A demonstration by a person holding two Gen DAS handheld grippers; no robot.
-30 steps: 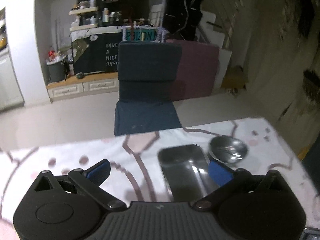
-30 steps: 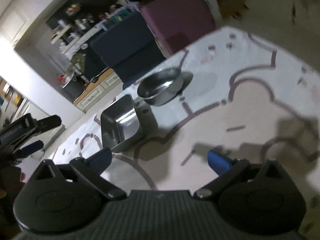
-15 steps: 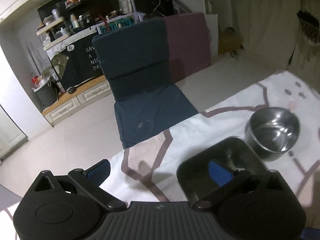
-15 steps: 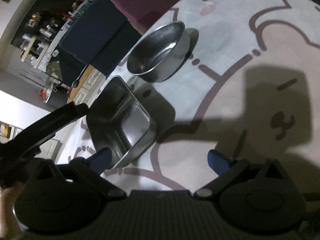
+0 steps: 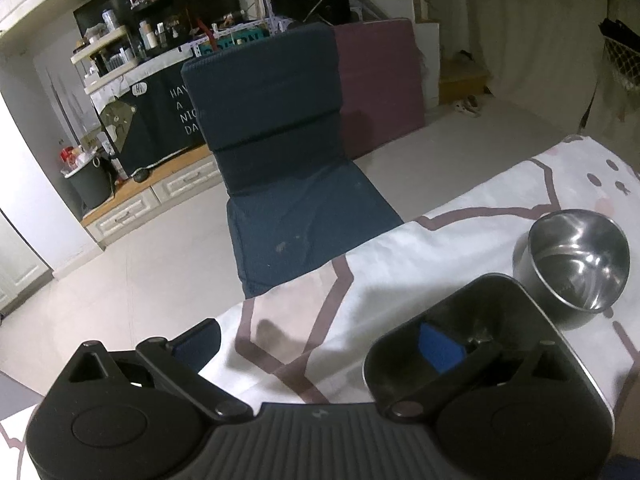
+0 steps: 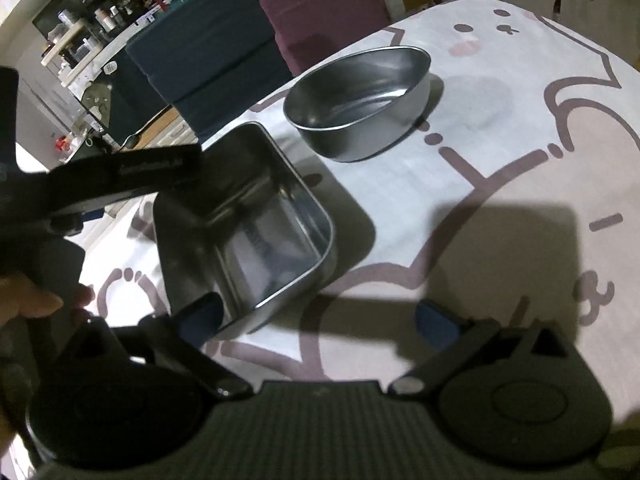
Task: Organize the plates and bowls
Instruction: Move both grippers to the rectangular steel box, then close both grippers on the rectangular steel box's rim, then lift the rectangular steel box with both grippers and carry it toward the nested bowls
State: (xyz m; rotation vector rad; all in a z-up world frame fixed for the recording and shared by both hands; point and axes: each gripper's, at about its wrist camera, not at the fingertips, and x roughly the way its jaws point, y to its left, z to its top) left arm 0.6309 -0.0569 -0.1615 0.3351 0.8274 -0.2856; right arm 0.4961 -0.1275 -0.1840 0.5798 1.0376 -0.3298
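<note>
A rectangular steel tray (image 6: 256, 232) and a round steel bowl (image 6: 360, 100) sit side by side on the patterned tablecloth (image 6: 520, 160). In the left wrist view the tray (image 5: 480, 320) is low right and the bowl (image 5: 576, 260) just beyond it. My left gripper (image 5: 320, 344) is open, its right finger inside the tray, its left finger outside over the cloth. It shows in the right wrist view (image 6: 120, 176) over the tray's far left side. My right gripper (image 6: 320, 320) is open and empty, at the tray's near corner.
A dark blue floor chair (image 5: 280, 140) and a maroon cushion (image 5: 380, 80) stand past the table's far edge. Shelves and a cabinet (image 5: 140, 80) are further back. The table's right edge (image 5: 600, 152) is near the bowl.
My left gripper has moved down and right, so its right finger now sits inside the tray. My right gripper has closed in on the tray's near corner. Both stay open.
</note>
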